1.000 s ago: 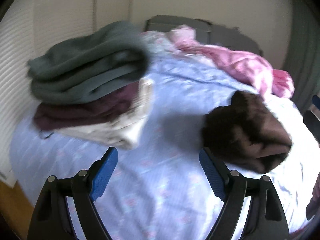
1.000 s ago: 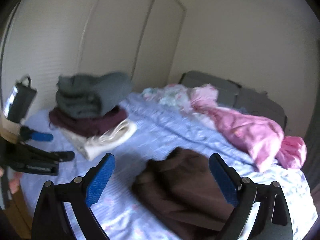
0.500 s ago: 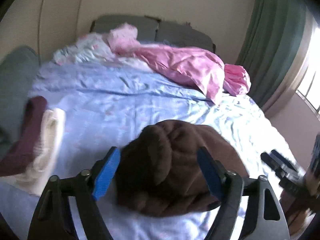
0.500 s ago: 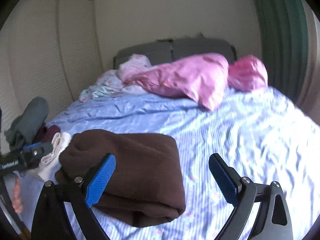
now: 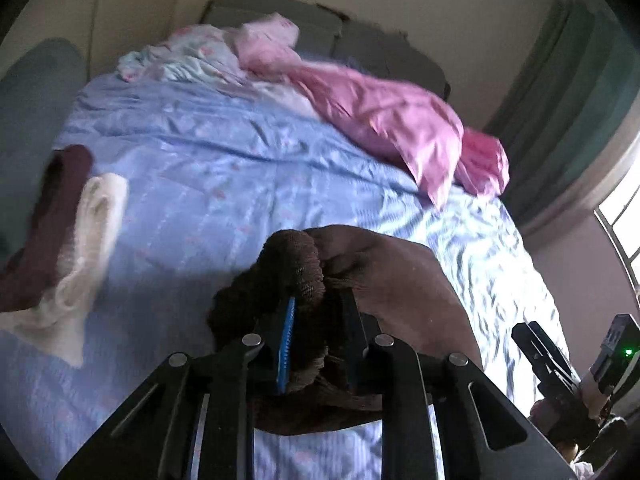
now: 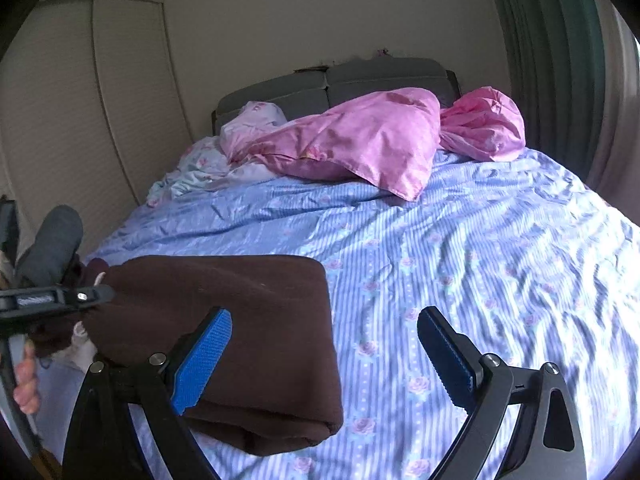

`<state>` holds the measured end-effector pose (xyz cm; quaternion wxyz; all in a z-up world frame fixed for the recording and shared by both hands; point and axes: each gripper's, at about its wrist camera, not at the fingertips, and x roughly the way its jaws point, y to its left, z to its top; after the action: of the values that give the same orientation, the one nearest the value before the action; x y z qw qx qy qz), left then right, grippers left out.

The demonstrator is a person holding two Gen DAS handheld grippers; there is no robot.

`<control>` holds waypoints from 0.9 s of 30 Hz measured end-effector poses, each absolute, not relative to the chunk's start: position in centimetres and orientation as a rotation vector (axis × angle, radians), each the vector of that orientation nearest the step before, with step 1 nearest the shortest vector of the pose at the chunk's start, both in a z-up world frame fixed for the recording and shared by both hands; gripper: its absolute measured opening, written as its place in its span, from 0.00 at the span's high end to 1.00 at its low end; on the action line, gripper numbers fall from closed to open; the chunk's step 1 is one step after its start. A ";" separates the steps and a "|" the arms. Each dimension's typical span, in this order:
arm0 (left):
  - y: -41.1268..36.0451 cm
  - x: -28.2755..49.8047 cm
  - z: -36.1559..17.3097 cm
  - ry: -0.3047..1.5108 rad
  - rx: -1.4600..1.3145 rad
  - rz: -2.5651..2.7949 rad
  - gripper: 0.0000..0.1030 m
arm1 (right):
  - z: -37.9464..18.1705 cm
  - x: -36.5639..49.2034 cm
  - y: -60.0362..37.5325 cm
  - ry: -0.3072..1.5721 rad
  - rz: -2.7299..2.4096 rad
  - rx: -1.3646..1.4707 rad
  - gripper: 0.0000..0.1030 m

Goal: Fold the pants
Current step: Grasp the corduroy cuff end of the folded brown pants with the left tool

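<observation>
One brown pants (image 6: 224,332) lying near bed (image 6: 480,264) front edge; left gripper (image 5: 316,320) pinching bunched fabric; right gripper (image 6: 324,354) gaping wide, straddling pants' right edge; bare sheet stretching rightward.

The brown pants (image 6: 224,320) are of soft, fleecy cloth and lie folded into a thick, roughly rectangular bundle on the blue striped, flowered bedsheet (image 6: 460,260), near the foot of the bed toward its left side. The fold edge at the near right corner is rounded and layered. At the left end, a bunched, ribbed edge (image 5: 298,264) stands raised.
</observation>
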<state>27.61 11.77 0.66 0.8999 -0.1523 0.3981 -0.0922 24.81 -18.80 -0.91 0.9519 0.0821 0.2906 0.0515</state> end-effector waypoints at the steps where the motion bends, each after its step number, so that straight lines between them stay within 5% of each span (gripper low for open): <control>1: 11.9 27.5 0.7 0.821 -0.295 -0.177 0.79 | -0.8 24.7 -18.8 0.588 0.117 0.179 0.07; 12: 14.0 29.1 -6.5 0.961 -0.259 -0.054 0.76 | -3.5 24.9 -16.9 0.679 0.140 0.141 0.07; 16: 13.8 29.4 -7.2 0.981 -0.243 -0.049 0.59 | -5.5 25.7 -17.1 0.758 0.127 0.161 0.07; 21: 13.5 29.3 -6.4 0.984 -0.211 -0.073 0.56 | -5.4 25.7 -17.8 0.765 0.106 0.197 0.07; 25: 13.8 29.0 -6.1 1.014 -0.233 -0.089 0.33 | -4.1 24.1 -17.0 0.754 0.140 0.169 0.07; 27: 13.9 28.9 -6.5 1.037 -0.251 -0.098 0.31 | -3.6 23.1 -16.2 0.741 0.168 0.135 0.07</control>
<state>28.86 13.90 -6.48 0.8598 -0.1196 0.4942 -0.0467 23.09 -16.21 -3.57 0.9264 0.0659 0.3616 0.0818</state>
